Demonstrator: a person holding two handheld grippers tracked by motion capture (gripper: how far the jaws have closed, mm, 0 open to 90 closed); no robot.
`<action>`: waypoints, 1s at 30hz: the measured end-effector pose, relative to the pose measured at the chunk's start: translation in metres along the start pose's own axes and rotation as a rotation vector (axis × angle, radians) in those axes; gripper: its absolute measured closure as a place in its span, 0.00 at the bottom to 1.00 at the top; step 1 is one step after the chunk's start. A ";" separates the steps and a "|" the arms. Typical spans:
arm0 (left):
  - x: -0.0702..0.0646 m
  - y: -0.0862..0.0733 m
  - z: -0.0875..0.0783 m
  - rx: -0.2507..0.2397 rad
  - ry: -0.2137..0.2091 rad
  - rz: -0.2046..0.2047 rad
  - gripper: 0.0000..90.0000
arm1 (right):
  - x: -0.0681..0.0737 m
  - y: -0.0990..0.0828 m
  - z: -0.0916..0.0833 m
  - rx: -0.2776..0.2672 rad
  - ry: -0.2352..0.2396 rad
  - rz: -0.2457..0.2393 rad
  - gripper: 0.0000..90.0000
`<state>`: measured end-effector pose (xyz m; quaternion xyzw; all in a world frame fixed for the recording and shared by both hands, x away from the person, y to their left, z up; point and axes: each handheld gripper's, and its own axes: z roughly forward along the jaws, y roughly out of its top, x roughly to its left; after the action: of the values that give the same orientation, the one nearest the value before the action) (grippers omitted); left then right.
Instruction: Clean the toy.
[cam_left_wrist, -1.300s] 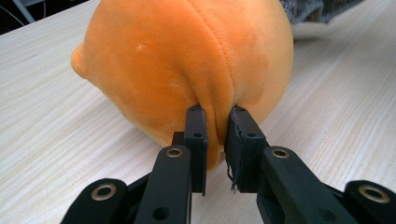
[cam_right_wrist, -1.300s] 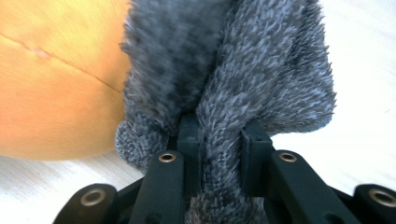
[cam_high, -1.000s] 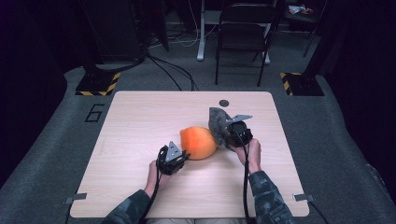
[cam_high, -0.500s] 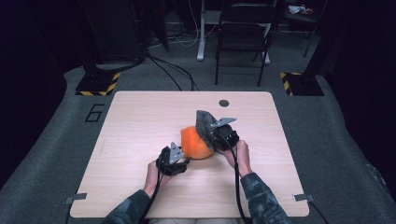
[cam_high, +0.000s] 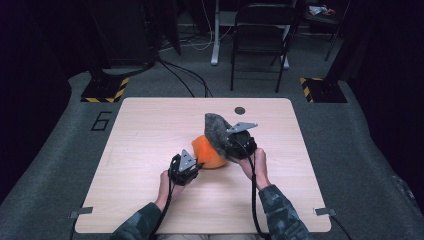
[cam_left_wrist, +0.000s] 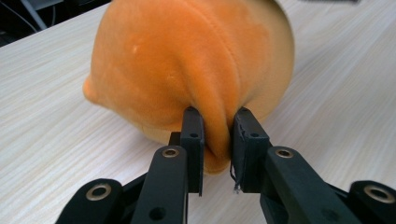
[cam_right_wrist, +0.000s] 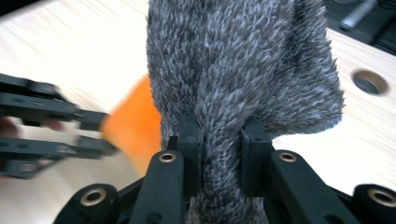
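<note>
In the high view, an orange plush ball (cam_high: 210, 152) sits just below the centre of the pale wooden table (cam_high: 150, 125), with a grey fuzzy cover (cam_high: 217, 131) draped over its upper right side. The left gripper (cam_high: 197, 165) meets the ball from the lower left, and the right gripper (cam_high: 231, 150) comes in from the right, so the two tools face each other across the toy, the cover leaning up and away toward the upper middle of the frame. In the left gripper view, the ball (cam_left_wrist: 187, 60) bulges from the centre up to the top of the frame; the left gripper (cam_left_wrist: 217, 140) has just been closing, and its jaws now pinch a narrow fold of orange fabric low on the near side. In the right gripper view, the grey cover (cam_right_wrist: 238, 65) rises from the bottom centre to the top edge, its long axis running straight up from the right gripper (cam_right_wrist: 219, 149), whose jaws are clamped tight on a bunched ridge of the pile. The ball (cam_right_wrist: 133, 126) peeks out at left centre, beside the cover, with the left gripper (cam_right_wrist: 100, 133) blurred at the left edge. The likely pull is apart: cover to the right, ball anchored at the left.
</note>
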<state>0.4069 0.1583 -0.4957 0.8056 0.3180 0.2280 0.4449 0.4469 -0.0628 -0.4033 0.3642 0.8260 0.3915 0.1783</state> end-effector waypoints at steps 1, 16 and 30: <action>0.000 0.001 -0.002 -0.004 -0.004 -0.007 0.85 | 0.004 0.002 0.000 -0.006 0.011 -0.009 0.82; -0.003 -0.001 0.000 0.010 -0.018 0.012 0.85 | -0.004 -0.013 0.024 0.082 -0.057 -0.014 0.82; -0.002 -0.002 0.000 0.012 -0.033 0.008 0.85 | -0.053 -0.044 0.038 0.162 -0.089 0.165 0.82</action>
<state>0.4048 0.1574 -0.4982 0.8131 0.3087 0.2149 0.4443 0.4841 -0.1015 -0.4611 0.4613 0.8135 0.3202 0.1517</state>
